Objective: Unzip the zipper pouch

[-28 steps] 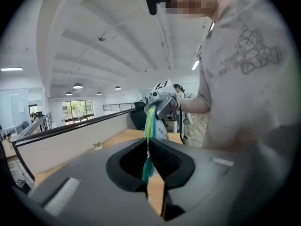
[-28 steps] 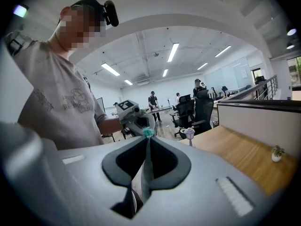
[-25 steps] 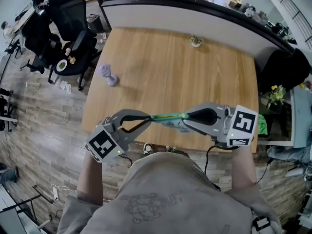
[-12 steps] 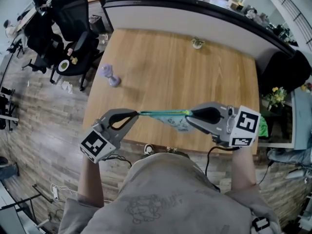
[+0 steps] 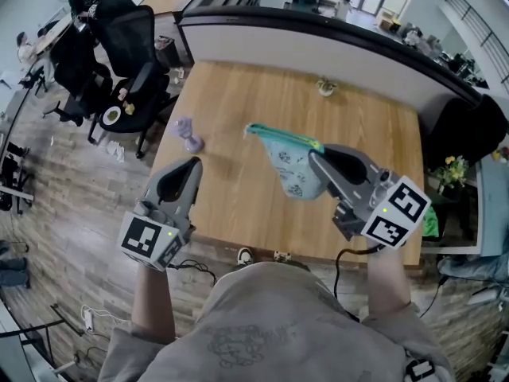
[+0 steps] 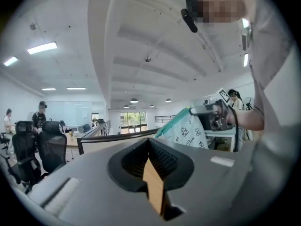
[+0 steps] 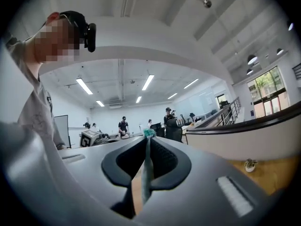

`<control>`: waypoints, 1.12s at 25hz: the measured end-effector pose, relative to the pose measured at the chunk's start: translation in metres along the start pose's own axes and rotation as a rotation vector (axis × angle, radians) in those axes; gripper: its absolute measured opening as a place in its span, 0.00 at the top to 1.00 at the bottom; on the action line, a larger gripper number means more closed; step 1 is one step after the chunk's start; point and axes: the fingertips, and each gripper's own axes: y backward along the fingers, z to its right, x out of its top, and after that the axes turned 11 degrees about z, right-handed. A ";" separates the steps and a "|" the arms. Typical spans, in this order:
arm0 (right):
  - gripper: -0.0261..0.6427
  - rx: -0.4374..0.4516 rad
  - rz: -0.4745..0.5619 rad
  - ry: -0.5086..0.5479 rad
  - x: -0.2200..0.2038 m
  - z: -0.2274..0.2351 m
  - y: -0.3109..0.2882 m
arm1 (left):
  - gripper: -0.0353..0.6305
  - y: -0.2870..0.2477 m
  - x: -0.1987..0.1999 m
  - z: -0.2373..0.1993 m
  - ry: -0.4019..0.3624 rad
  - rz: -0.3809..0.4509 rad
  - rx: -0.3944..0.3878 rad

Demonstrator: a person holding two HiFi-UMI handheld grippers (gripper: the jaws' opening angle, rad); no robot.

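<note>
While right gripper [image 5: 312, 157] fingers clamp one zipper pouch [image 5: 293, 171] over table [image 5: 262, 94], left gripper [image 5: 192, 162] fingers closed together, empty.

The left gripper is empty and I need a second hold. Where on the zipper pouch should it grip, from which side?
Probably the free tip of the teal zipper edge, coming in from the left gripper's side. The zipper pouch hangs from the right gripper, its body sagging below, so that tip sticks out unobstructed.
</note>
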 end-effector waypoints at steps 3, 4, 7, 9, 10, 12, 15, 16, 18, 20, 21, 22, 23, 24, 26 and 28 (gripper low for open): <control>0.91 -0.082 0.072 0.045 0.019 0.009 -0.007 | 0.94 -0.004 0.026 -0.013 -0.032 0.054 0.056; 0.91 -0.109 0.094 0.062 0.025 0.011 -0.009 | 0.94 -0.004 0.033 -0.017 -0.053 0.062 0.078; 0.91 -0.186 0.164 0.092 0.043 0.018 -0.006 | 0.94 -0.002 0.053 -0.029 -0.092 0.099 0.164; 0.91 -0.231 0.206 0.097 0.053 0.021 0.002 | 0.94 0.002 0.064 -0.035 -0.078 0.136 0.219; 0.91 -0.250 0.221 0.105 0.056 0.021 0.006 | 0.94 0.004 0.067 -0.038 -0.070 0.145 0.240; 0.91 -0.286 0.239 0.132 0.061 0.022 0.010 | 0.94 0.009 0.068 -0.044 -0.069 0.145 0.270; 0.91 -0.329 0.241 0.155 0.057 0.024 0.012 | 0.94 0.015 0.060 -0.056 -0.076 0.122 0.298; 0.91 -0.337 0.234 0.156 0.053 0.025 0.013 | 0.94 0.016 0.056 -0.058 -0.078 0.112 0.308; 0.91 -0.349 0.209 0.158 0.042 0.027 0.015 | 0.94 0.018 0.047 -0.058 -0.080 0.090 0.322; 0.91 -0.361 0.173 0.154 0.029 0.030 0.019 | 0.94 0.020 0.037 -0.055 -0.064 0.069 0.327; 0.91 -0.367 0.154 0.147 0.021 0.031 0.020 | 0.94 0.021 0.032 -0.053 -0.050 0.059 0.326; 0.91 -0.374 0.136 0.139 0.013 0.032 0.021 | 0.94 0.022 0.027 -0.050 -0.036 0.049 0.324; 0.91 -0.380 0.116 0.132 0.004 0.033 0.022 | 0.94 0.024 0.021 -0.049 -0.026 0.036 0.324; 0.91 -0.386 0.097 0.126 -0.004 0.034 0.024 | 0.94 0.025 0.014 -0.047 -0.021 0.021 0.326; 0.91 -0.393 0.063 0.113 -0.018 0.036 0.026 | 0.94 0.028 0.003 -0.043 -0.020 -0.011 0.331; 0.91 -0.396 0.042 0.101 -0.028 0.037 0.029 | 0.94 0.030 -0.006 -0.039 -0.026 -0.033 0.328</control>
